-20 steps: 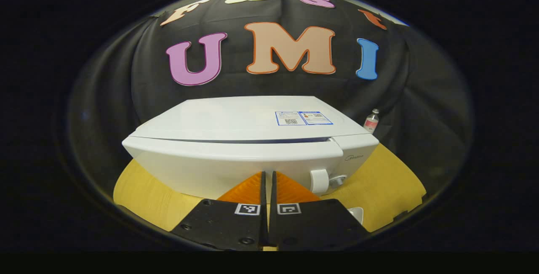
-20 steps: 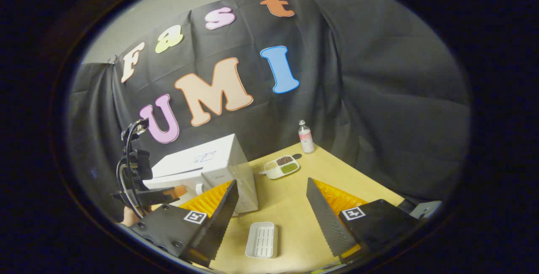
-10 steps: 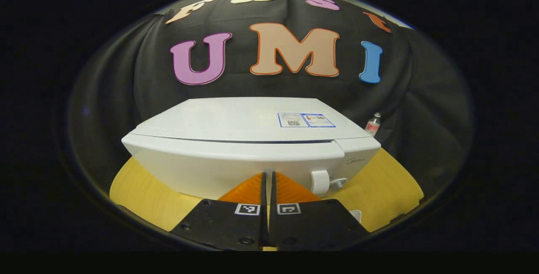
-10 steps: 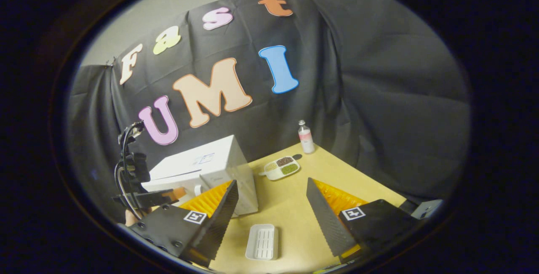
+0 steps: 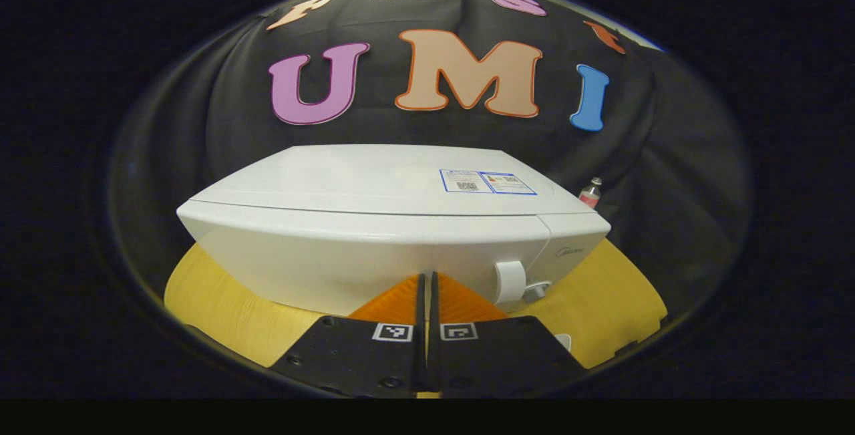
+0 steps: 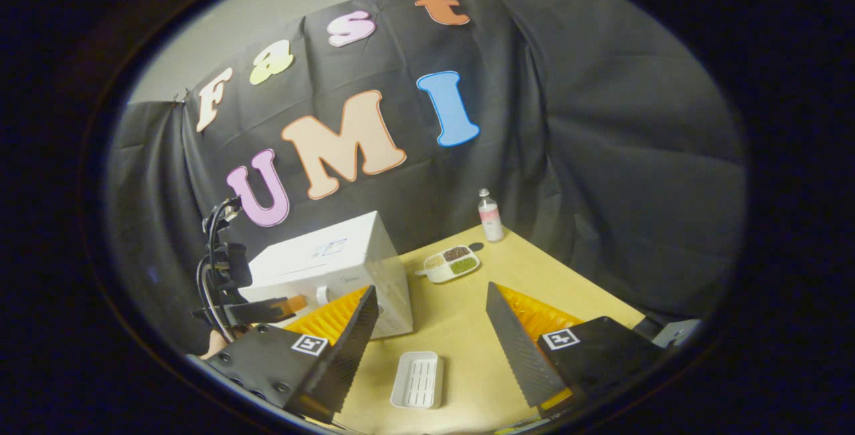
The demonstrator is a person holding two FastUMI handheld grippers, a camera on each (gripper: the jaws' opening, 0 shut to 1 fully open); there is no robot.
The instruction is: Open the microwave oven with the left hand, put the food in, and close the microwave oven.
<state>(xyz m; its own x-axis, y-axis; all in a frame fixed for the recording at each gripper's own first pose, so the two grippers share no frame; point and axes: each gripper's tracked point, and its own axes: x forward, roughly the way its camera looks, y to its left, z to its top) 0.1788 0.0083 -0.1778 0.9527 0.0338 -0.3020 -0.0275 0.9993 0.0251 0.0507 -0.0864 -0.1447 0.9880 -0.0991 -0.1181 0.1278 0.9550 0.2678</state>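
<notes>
Left hand-held gripper (image 5: 425,278) has its fingers pressed together with nothing between them, right up against the front of the white microwave (image 5: 374,221), which sits on the bench (image 5: 227,308) with its door looking closed. Right hand-held gripper (image 6: 431,318) hangs spread wide and empty over a small white tray (image 6: 415,379). The divided food plate (image 6: 451,264) sits beyond the microwave's right side. My worry: a closed tip could slip off the door, or shove the whole oven back.

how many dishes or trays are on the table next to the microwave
2: a divided dish holding three kinds of food, behind and to the right of the microwave near the bottle, and an empty white ribbed tray at the front. The microwave may hide others.
</notes>
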